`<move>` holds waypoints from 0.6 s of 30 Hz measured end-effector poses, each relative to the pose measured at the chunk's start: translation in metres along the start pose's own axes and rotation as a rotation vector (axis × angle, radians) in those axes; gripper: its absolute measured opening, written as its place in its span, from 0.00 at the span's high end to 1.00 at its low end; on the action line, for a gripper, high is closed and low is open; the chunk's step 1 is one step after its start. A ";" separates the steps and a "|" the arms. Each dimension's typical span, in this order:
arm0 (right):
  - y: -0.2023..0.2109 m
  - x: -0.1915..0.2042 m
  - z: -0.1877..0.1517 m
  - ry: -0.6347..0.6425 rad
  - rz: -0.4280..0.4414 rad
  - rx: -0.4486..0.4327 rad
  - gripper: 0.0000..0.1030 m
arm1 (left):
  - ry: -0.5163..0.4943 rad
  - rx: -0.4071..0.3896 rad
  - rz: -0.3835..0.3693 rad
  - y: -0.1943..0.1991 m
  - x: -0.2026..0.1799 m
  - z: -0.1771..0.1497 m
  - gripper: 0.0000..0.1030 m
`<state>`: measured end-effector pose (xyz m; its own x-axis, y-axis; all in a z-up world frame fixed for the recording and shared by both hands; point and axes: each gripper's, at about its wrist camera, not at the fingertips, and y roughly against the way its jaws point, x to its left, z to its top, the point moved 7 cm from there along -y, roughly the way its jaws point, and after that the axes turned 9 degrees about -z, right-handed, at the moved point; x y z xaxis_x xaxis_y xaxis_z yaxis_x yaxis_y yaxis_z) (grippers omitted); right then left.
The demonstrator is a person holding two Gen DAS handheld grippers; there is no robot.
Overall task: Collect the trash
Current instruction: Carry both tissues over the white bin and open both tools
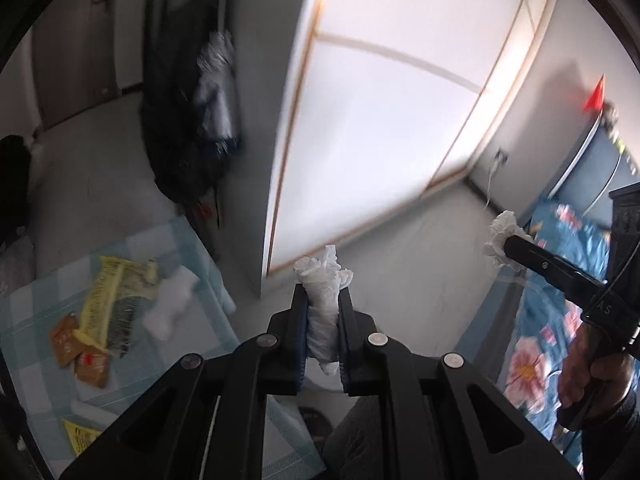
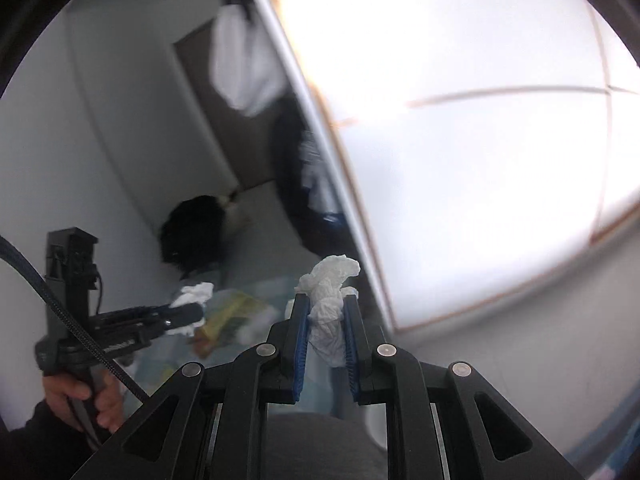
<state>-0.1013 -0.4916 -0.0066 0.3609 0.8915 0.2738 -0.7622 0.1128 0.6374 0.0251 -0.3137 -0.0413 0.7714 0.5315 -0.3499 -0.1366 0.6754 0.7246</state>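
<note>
My left gripper (image 1: 323, 292) is shut on a crumpled white tissue (image 1: 325, 300) and holds it in the air. My right gripper (image 2: 327, 304) is shut on a second white tissue wad (image 2: 330, 300), also held up. The right gripper with its tissue (image 1: 500, 240) shows at the right of the left wrist view. The left gripper with its tissue (image 2: 192, 300) shows at the left of the right wrist view. More trash lies on a light blue checked table (image 1: 192, 248): a yellow wrapper (image 1: 108, 300), two brown sachets (image 1: 80, 354), a white tissue (image 1: 170, 304).
A large white sliding door (image 1: 380, 120) with thin wooden strips fills the background. Dark clothes (image 1: 188, 112) hang left of it. A bed with a blue floral cover (image 1: 560, 320) is at the right. A black bag (image 2: 192, 232) sits on the grey floor.
</note>
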 end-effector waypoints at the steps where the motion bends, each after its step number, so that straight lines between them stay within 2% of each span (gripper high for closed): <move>1: -0.008 -0.012 -0.006 -0.018 -0.016 0.022 0.85 | -0.006 0.026 -0.008 -0.010 -0.005 -0.002 0.91; 5: -0.048 -0.055 -0.040 -0.110 -0.047 0.131 0.85 | 0.005 0.152 -0.045 -0.064 -0.005 -0.007 0.91; 10: -0.104 -0.091 -0.078 -0.190 -0.058 0.247 0.85 | 0.083 0.313 -0.119 -0.122 0.000 -0.024 0.92; 15: -0.152 -0.104 -0.113 -0.258 -0.047 0.372 0.85 | 0.157 0.459 -0.179 -0.165 0.003 -0.043 0.92; 18: -0.177 -0.105 -0.131 -0.280 -0.025 0.444 0.85 | 0.129 0.524 -0.158 -0.188 0.003 -0.051 0.92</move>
<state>-0.0749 -0.5478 -0.2426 0.5519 0.7327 0.3983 -0.4728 -0.1185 0.8732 0.0216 -0.4127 -0.2086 0.6709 0.5248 -0.5239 0.3268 0.4249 0.8442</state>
